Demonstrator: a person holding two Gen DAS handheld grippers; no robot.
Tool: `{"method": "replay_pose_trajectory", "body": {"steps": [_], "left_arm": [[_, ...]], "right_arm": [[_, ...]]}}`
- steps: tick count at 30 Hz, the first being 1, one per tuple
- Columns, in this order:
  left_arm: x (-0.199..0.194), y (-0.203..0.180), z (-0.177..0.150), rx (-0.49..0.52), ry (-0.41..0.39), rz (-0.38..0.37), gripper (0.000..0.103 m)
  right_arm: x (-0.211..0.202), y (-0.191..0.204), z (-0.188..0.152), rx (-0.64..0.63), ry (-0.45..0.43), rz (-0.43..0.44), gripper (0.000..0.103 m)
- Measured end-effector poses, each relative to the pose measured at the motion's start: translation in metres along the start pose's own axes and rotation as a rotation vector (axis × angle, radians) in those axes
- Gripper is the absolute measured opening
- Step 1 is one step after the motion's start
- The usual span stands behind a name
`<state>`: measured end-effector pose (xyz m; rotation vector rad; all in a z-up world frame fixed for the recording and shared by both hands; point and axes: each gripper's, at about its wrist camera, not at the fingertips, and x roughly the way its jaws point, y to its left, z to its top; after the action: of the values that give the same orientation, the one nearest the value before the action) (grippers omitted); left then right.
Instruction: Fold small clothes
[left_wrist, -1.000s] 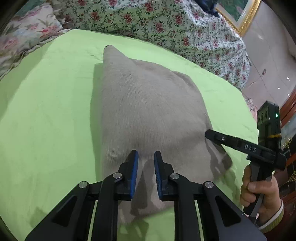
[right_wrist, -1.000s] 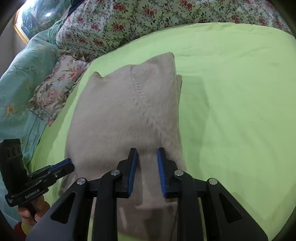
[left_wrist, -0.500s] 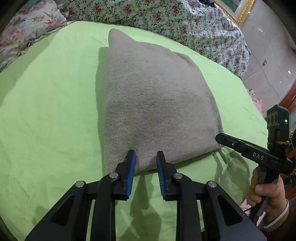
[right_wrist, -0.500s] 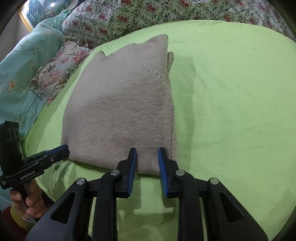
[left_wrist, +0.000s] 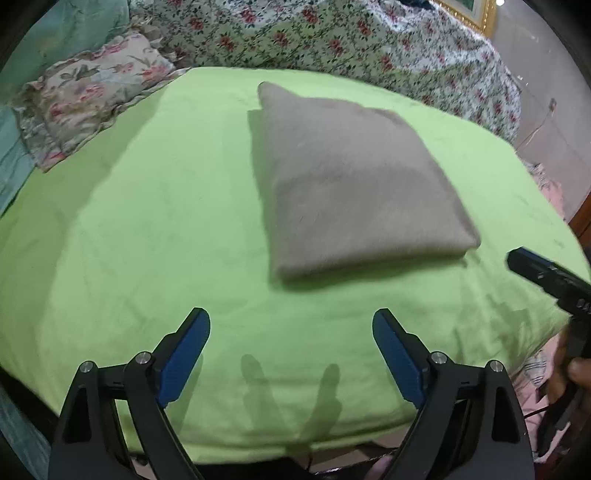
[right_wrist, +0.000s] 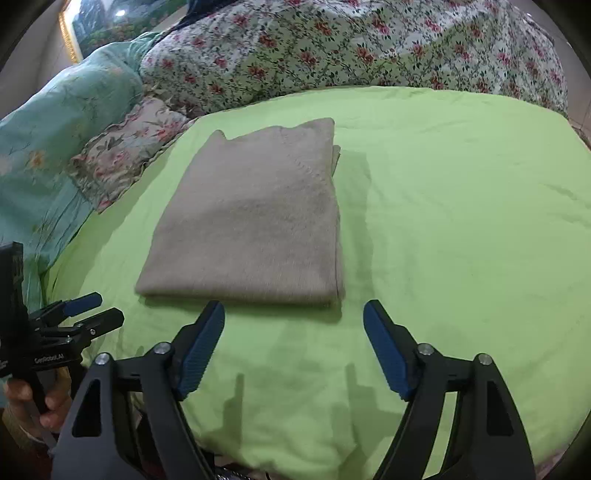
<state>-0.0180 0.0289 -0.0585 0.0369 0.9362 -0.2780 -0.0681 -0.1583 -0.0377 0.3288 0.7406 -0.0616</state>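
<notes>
A beige knitted garment folded into a flat rectangle lies on the light green bedsheet, a little toward the far half of the bed. Its long axis runs away from both cameras, toward the floral quilt heaped at the far side; the thick folded edge faces the grippers, and a small pointed corner sticks up at the far end. In the right wrist view a second layer peeks out along the garment's right edge.

The left gripper hangs over bare sheet just short of the near edge, its blue-padded jaws opening wide with nothing between them. The right gripper sits equally close to that edge, jaws also opening, empty, its left fingertip just beside the fold. A frilled floral pillow rests at the bed's left side, next to teal bedding.
</notes>
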Motion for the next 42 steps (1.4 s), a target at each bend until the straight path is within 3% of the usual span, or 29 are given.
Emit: {"method": "replay_pose_trajectory", "body": {"steps": [10,13,14,15,16,18,21,25,28,32,35,42], "left_arm": [[-0.021,0.000,-0.017,0.039,-0.031,0.188,0.090],[-0.042,-0.003,-0.018,0.051,-0.098,0.234,0.091],[-0.048,-0.005,-0.018,0.060,-0.123,0.245,0.095],[-0.051,-0.007,-0.019,0.066,-0.136,0.253,0.097],[-0.054,-0.009,-0.019,0.070,-0.148,0.262,0.103],[-0.056,-0.013,-0.019,0.073,-0.157,0.267,0.103],[-0.052,-0.016,-0.015,0.076,-0.136,0.262,0.103],[-0.040,-0.010,-0.008,0.055,-0.089,0.252,0.103],[-0.030,-0.006,0.001,0.043,-0.073,0.246,0.103],[-0.025,-0.002,0.016,0.029,-0.090,0.241,0.103],[-0.019,-0.004,0.027,0.036,-0.099,0.237,0.103],[-0.004,-0.020,0.040,0.075,-0.069,0.213,0.103]], "right_arm": [[-0.023,0.014,-0.031,-0.094,0.013,-0.038,0.084],[-0.052,0.024,-0.035,-0.152,-0.092,-0.051,0.085],[-0.060,0.028,-0.036,-0.179,-0.131,-0.059,0.089],[-0.067,0.032,-0.038,-0.212,-0.162,-0.052,0.103],[-0.068,0.035,-0.038,-0.241,-0.163,-0.013,0.103],[-0.055,0.038,-0.037,-0.237,-0.037,0.095,0.103],[-0.046,0.038,-0.037,-0.195,-0.013,0.142,0.103],[-0.031,0.039,-0.031,-0.198,0.028,0.072,0.103],[-0.023,0.029,-0.022,-0.150,0.019,0.066,0.103],[-0.014,0.019,-0.008,-0.087,0.005,0.060,0.103],[-0.004,0.022,0.001,-0.132,0.024,0.015,0.103],[0.013,0.026,0.015,-0.131,0.045,0.031,0.103]]}}
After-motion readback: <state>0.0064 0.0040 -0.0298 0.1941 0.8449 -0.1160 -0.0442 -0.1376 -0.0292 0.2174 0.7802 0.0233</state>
